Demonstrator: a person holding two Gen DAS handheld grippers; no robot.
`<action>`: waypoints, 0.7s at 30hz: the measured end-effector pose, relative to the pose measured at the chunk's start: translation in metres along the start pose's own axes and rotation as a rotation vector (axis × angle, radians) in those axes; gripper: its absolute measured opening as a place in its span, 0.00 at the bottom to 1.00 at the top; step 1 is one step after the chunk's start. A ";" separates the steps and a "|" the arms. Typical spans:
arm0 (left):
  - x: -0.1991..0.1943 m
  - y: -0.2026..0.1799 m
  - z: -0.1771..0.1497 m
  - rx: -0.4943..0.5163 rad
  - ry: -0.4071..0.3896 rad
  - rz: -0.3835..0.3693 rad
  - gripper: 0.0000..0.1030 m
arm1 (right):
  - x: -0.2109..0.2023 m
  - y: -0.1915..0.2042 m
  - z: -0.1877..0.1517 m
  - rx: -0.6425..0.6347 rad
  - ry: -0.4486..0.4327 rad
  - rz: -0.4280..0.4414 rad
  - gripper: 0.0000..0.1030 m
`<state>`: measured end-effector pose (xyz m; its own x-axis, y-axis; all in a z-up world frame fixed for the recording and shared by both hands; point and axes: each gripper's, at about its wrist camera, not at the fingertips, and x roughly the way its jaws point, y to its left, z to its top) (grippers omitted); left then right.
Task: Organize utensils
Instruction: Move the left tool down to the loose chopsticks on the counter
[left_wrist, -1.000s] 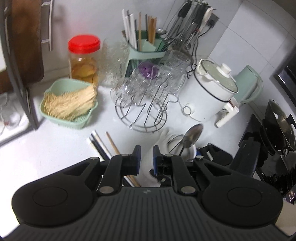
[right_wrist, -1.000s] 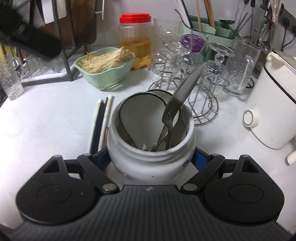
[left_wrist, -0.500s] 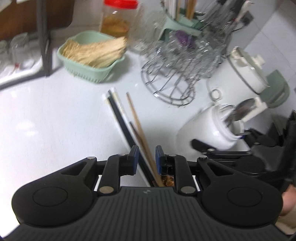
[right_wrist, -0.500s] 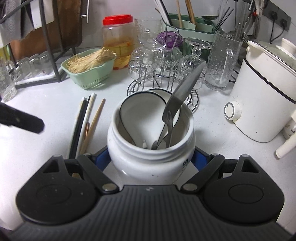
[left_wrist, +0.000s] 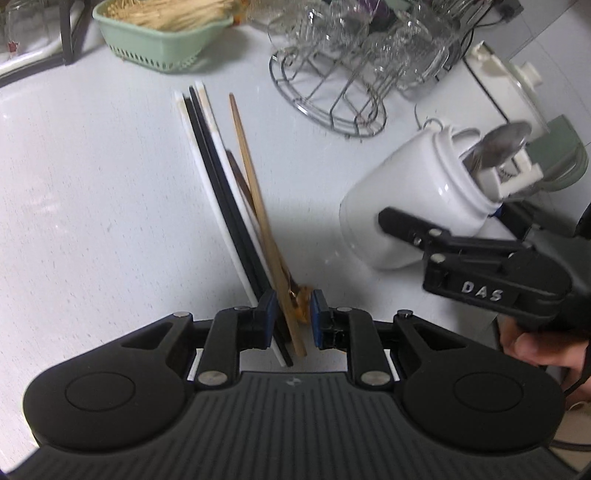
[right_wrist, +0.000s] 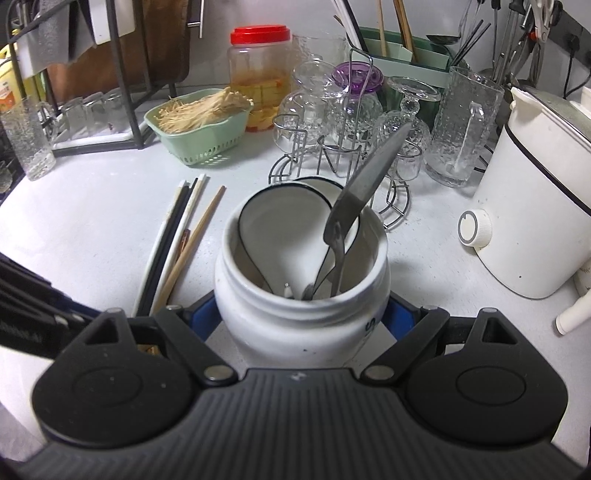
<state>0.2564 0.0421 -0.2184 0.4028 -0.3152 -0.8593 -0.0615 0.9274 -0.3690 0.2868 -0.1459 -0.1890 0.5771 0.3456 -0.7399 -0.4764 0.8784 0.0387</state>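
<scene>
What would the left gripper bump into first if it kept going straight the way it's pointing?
Probably the chopsticks. The left gripper points down at the near ends of the bundle, which already lie between its open fingers, with the white countertop right under them. Depth is hard to judge.

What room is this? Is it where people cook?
Most likely a home kitchen counter. An electric cooking pot stands at the right, drinking glasses hang upside down on a wire rack, and chopsticks lie on the white countertop beside a white jar holding spoons.

Glossy ceramic jar (right_wrist: 301, 325) – metal spoon (right_wrist: 364, 184) (dull), wooden chopsticks (left_wrist: 255, 199).
</scene>
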 end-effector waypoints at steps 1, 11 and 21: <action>0.002 -0.001 0.000 0.004 -0.004 0.016 0.21 | -0.001 -0.001 -0.001 -0.004 -0.002 0.006 0.88; 0.014 -0.007 0.031 0.042 -0.086 0.111 0.21 | -0.004 -0.004 -0.004 -0.013 -0.019 0.024 0.88; 0.040 -0.007 0.081 0.084 -0.109 0.203 0.20 | -0.004 -0.006 -0.007 -0.025 -0.033 0.036 0.88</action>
<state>0.3467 0.0393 -0.2212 0.4861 -0.1014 -0.8680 -0.0768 0.9845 -0.1580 0.2824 -0.1548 -0.1907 0.5806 0.3878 -0.7159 -0.5133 0.8569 0.0478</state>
